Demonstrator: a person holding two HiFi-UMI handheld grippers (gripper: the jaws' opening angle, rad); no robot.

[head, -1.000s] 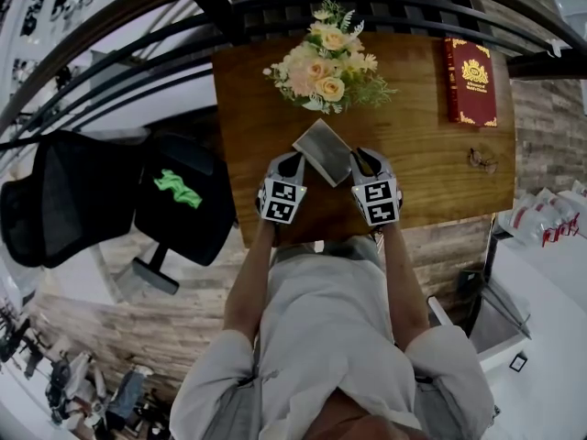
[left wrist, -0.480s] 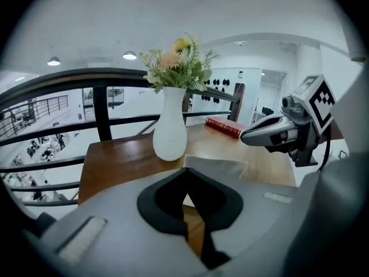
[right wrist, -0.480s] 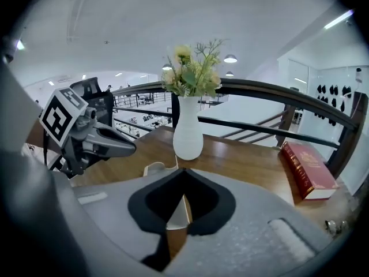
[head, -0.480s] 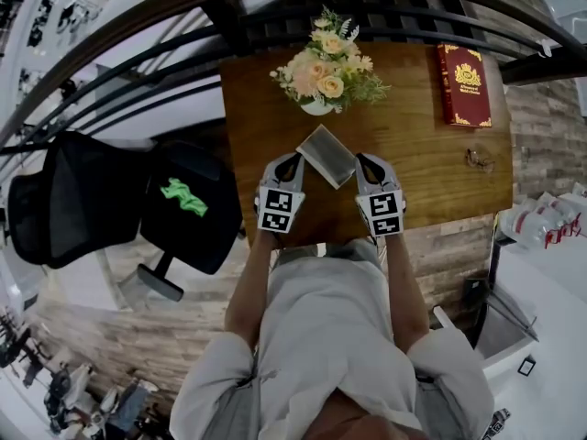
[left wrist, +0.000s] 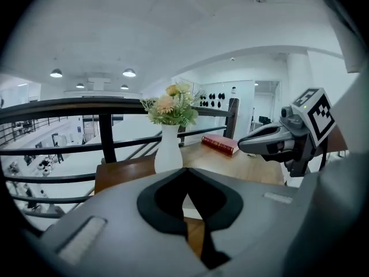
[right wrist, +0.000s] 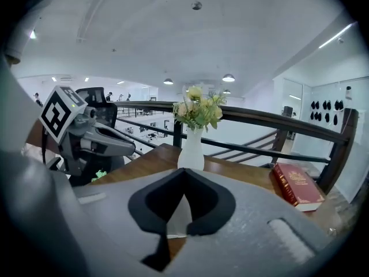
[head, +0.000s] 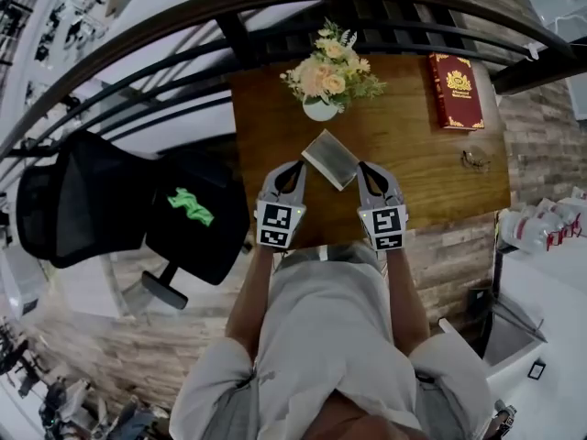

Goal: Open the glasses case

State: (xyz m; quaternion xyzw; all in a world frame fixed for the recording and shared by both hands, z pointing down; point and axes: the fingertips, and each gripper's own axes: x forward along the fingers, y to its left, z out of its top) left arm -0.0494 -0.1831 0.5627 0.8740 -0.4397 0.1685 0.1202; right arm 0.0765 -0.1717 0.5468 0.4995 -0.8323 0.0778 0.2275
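The grey glasses case lies closed and slantwise on the wooden table, in front of the flower vase. My left gripper hovers by its left corner and my right gripper by its right corner, both above the table. In the left gripper view my left gripper has its jaws together with nothing between them; the pale case shows below. My right gripper is shut too, empty, with the case beneath it.
A red book lies at the table's far right, and a pair of glasses lies near the right edge. A dark railing runs behind the table. A black office chair stands to the left. The person's body fills the near side.
Both grippers have lifted off the table and drawn slightly back from the case. The case stays on the table between them.
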